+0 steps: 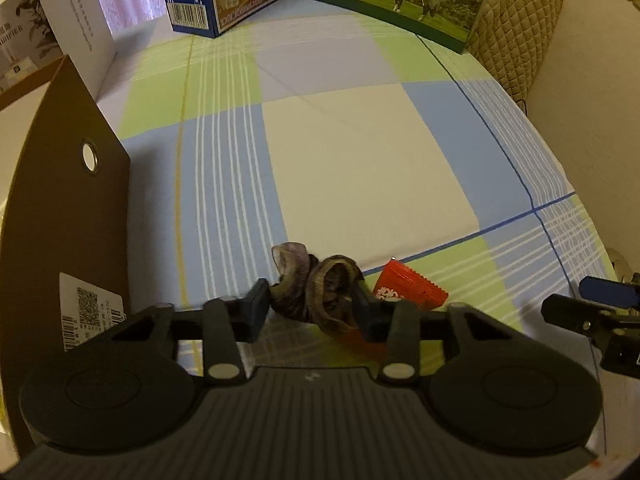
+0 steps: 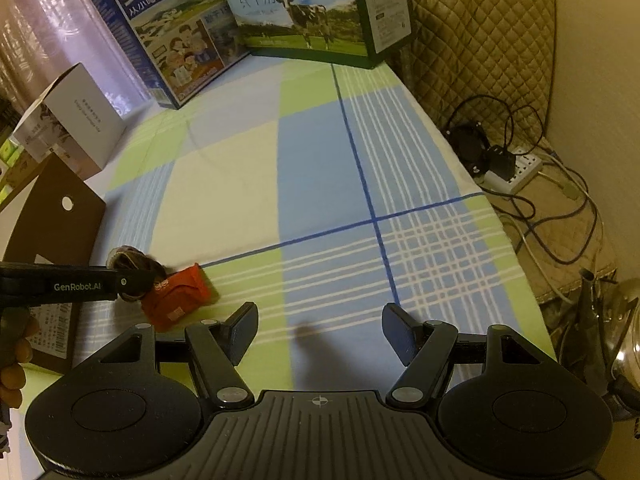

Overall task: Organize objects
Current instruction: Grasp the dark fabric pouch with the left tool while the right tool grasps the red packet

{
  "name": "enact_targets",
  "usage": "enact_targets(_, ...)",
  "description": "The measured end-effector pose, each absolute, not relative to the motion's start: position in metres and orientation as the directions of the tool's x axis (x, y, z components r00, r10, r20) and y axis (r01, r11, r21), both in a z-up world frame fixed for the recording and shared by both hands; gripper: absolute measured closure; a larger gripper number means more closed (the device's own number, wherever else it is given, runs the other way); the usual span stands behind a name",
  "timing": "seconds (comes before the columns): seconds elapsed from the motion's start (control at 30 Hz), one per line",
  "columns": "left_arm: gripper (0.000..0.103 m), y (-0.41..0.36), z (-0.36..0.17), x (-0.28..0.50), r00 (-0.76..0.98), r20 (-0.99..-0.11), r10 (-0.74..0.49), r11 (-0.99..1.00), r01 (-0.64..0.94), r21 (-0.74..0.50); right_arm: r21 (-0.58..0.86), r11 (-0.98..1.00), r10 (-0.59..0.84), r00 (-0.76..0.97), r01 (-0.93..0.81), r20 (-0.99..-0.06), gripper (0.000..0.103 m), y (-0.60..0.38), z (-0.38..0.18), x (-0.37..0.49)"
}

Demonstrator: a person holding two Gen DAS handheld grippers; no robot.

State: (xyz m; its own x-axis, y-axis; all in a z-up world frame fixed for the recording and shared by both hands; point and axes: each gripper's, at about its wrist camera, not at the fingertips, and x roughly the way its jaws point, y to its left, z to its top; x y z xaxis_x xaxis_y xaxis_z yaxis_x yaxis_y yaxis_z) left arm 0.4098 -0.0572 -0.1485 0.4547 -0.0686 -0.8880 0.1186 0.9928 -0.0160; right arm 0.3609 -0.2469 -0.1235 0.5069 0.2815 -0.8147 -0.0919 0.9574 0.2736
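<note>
Two claws are in view, one in each of our hands. Nearest in the left wrist view, our left claw (image 1: 310, 304) is clamped on a crumpled brownish-purple scrunchie (image 1: 312, 290), the fabric bunched between both fingers and bulging out ahead of them. From the right wrist view that same claw reaches in from the left edge, and the scrunchie (image 2: 134, 264) sits at its tip, raised slightly above the cloth as far as we can tell. Our right claw (image 2: 320, 330) is spread wide with nothing between its fingers, hovering over the blue and green squares of the checked tablecloth (image 2: 320, 184) that covers the worktop.

Just beyond the scrunchie lies a red packet (image 1: 412, 286) with a crimped edge, flat on the cloth; in the right wrist view the red packet (image 2: 178, 298) lies just right of the left claw's tip, partly tucked under it. To the left stands a brown paper bag (image 1: 60, 208) with a metal eyelet and a white barcode label, close beside the left claw.

Farther back, the middle of the cloth is bare. Along the left edge a white box (image 2: 80, 120) stands. At the far end we see two milk cartons side by side: a blue milk carton (image 2: 168, 40) with cartoon figures, and a green milk carton (image 2: 304, 12) showing a cow on grass. Off the right edge, a power strip (image 2: 516, 172) with tangled cables lies lower down, next to a quilted tan cover (image 2: 480, 40).
</note>
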Motion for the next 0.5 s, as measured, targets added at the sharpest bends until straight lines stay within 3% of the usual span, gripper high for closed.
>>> enact_targets(0.1, 0.088, -0.054, -0.143, 0.406, 0.468, -0.881, -0.076, 0.994, 0.107, -0.029, 0.281, 0.953, 0.299, 0.502, -0.113, -0.812, 0.036, -0.239, -0.124, 0.362)
enact_targets(0.5, 0.090, -0.020, -0.110, 0.342, 0.497, -0.860, -0.115, 0.992, 0.011, -0.126, 0.308, 0.925, 0.377, 0.459, -0.220, -0.804, 0.036, -0.205, -0.125, 0.367)
